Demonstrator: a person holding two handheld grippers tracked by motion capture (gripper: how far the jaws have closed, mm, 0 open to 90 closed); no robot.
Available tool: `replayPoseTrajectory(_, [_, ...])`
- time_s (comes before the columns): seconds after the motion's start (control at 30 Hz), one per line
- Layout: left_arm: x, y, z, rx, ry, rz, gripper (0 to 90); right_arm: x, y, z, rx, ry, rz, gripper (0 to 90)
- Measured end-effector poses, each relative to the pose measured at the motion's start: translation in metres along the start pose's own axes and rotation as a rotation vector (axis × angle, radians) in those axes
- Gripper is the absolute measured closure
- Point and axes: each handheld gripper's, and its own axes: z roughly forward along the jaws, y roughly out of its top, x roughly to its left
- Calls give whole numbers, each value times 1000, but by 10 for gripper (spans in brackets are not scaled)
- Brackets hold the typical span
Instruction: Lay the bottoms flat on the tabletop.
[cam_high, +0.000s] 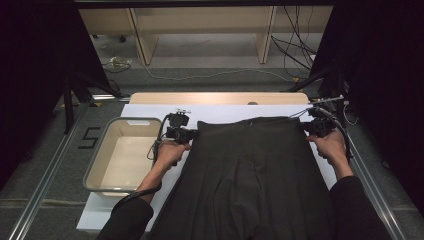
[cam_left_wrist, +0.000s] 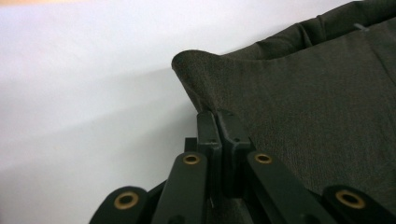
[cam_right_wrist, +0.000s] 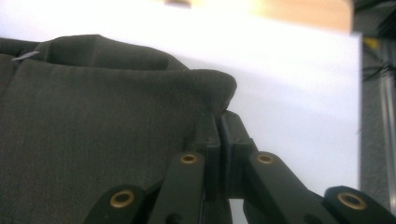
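A dark pleated skirt lies spread on the white table cover, waistband at the far end. My left gripper is shut on the skirt's left waistband corner; in the left gripper view the jaws pinch the cloth edge with my left gripper closed tight. My right gripper is shut on the right waistband corner; in the right gripper view the skirt folds up over my right gripper. Both corners are lifted slightly off the cover.
A shallow beige bin with a grey rim stands left of the skirt. The white cover shows beyond the waistband, with the wooden table edge behind it. Metal rails run along both sides of the table.
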Motion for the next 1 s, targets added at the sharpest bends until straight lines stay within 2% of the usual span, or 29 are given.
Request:
replayPoseTrajectory(0.13, [5,12,-13,-78,-7,-40,884,5,15,-10,-43,-16,5,881])
replayPoseTrajectory(0.27, [4,23,-29,-155,-30,-59,884,10,22,-14,-59,-29,0,879])
replayPoseTrajectory(0.33, [-1,29,-41,-195,-42,-40,884,12,23,-15,-71,-36,-7,878])
replayPoseTrajectory(0.4, [-2,34,-44,-195,-35,-26,883,11,25,-15,-73,-43,-3,876])
replayPoseTrajectory(0.53, [-2,39,-45,-206,-26,-34,882,14,30,-22,-107,-45,-5,877])
replayPoseTrajectory(0.6, [-3,40,-45,-207,-23,-28,881,15,35,-28,-127,-59,-16,877])
replayPoseTrajectory(0.73, [-2,44,-46,-218,-23,-41,880,16,45,-36,-152,-75,-24,877])
replayPoseTrajectory(0.87, [-3,49,-47,-222,-14,-29,878,19,51,-38,-160,-97,-38,877])
replayPoseTrajectory(1.0, [-3,53,-50,-243,-11,-40,877,21,56,-42,-188,-98,-30,877])
